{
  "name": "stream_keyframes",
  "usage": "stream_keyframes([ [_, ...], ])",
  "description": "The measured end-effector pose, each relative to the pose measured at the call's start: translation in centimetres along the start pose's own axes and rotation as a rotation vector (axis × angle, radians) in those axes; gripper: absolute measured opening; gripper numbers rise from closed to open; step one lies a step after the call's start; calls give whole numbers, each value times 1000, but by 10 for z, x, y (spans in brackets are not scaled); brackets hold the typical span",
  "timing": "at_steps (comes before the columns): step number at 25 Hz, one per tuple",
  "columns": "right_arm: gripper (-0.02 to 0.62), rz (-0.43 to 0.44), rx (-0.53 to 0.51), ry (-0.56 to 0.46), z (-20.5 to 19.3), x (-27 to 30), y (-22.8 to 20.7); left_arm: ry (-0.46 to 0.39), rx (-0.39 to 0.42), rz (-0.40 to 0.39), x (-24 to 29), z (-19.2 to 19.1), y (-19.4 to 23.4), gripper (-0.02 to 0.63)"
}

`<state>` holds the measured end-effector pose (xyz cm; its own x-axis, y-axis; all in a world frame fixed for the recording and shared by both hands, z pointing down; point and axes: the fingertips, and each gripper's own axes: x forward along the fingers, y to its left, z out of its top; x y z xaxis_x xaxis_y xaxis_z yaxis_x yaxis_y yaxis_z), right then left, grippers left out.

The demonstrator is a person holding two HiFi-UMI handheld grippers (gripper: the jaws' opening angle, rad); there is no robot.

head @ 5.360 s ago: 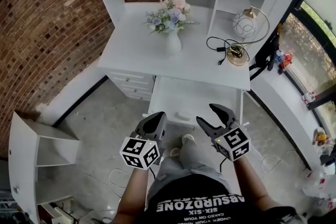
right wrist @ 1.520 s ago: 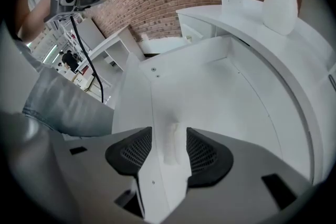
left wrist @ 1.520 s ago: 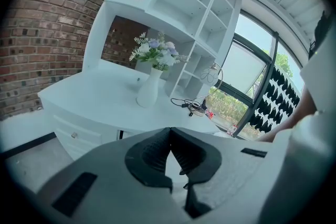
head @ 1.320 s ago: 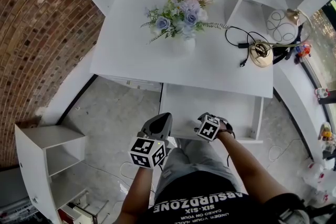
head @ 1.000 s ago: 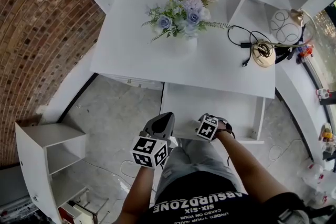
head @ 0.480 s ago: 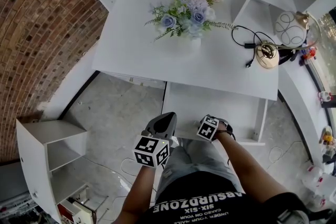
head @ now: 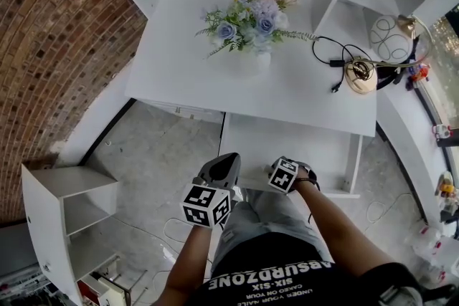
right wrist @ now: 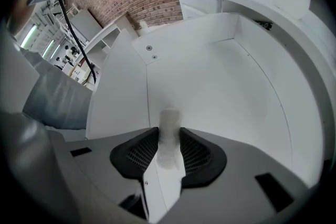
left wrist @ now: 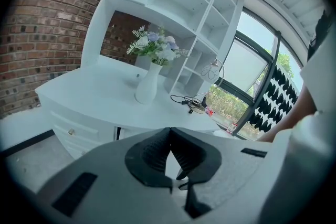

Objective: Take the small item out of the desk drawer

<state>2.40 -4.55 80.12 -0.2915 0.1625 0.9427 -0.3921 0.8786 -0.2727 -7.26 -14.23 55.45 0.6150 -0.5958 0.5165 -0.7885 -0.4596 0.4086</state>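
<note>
Here, item [right wrist: 169,131] points forward (lengthwise).

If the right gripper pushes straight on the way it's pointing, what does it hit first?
The small white item: the right gripper has it between its closing fingers. Past that, the drawer floor probably comes next, though depth is unclear.

The left gripper [left wrist: 169,132] had a grey body, black ribbed fingers [left wrist: 151,152] and a white cube [head: 206,205] bearing black square markers. The person wore a black T-shirt [head: 276,277] with white lettering; the legwear [head: 251,222] appeared grey.
</note>
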Motion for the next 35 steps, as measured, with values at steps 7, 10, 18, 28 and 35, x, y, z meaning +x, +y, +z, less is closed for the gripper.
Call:
stream_keyframes([
  [7,124,-20,10,-36,5,-16,1,-13,9,-8,-4,4,-8,6],
  [10,124,-29,13,-58,8,-23,2,-21,12,-8,-6,5,-9,6],
  [18,124,-62,29,-126,23,-48,2,-34,22,-10,-12,8,-12,6],
  [28,124,-106,24,-180,36,-77,5,-56,32,-7,-18,12,-17,6],
  [35,124,-145,18,-247,44,-104,14,-61,24,-7,-22,8,-21,6],
])
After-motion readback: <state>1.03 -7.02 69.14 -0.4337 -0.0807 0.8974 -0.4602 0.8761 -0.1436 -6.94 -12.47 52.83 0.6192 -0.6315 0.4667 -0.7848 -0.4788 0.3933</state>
